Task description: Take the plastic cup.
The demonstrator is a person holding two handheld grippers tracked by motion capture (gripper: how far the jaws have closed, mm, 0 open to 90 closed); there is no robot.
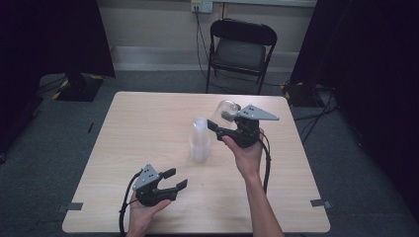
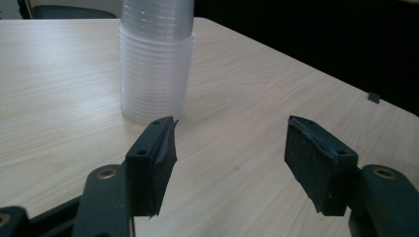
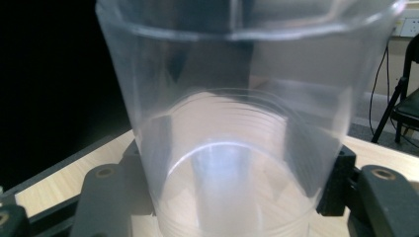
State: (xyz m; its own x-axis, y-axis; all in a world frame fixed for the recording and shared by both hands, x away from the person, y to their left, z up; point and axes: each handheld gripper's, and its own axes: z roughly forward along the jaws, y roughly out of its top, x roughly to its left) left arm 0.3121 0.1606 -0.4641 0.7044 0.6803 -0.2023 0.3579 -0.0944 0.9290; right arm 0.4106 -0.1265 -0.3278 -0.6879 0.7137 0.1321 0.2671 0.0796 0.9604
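Note:
A stack of clear plastic cups point(image 1: 199, 140) stands near the middle of the table; the left gripper view has the stack point(image 2: 154, 59) just beyond the jaws. My right gripper point(image 1: 221, 122) is raised to the right of the stack and shut on a single clear cup point(image 1: 225, 109). That cup point(image 3: 232, 123) spans the right gripper view, clamped between both jaws. My left gripper point(image 1: 175, 178) rests low near the front left of the table, open, with nothing between its fingers point(image 2: 152, 160).
The wooden table point(image 1: 148, 123) has bare surface around the stack. A black folding chair point(image 1: 240, 49) stands beyond its far edge. Dark curtains hang at both sides, and cables run on the floor at the right.

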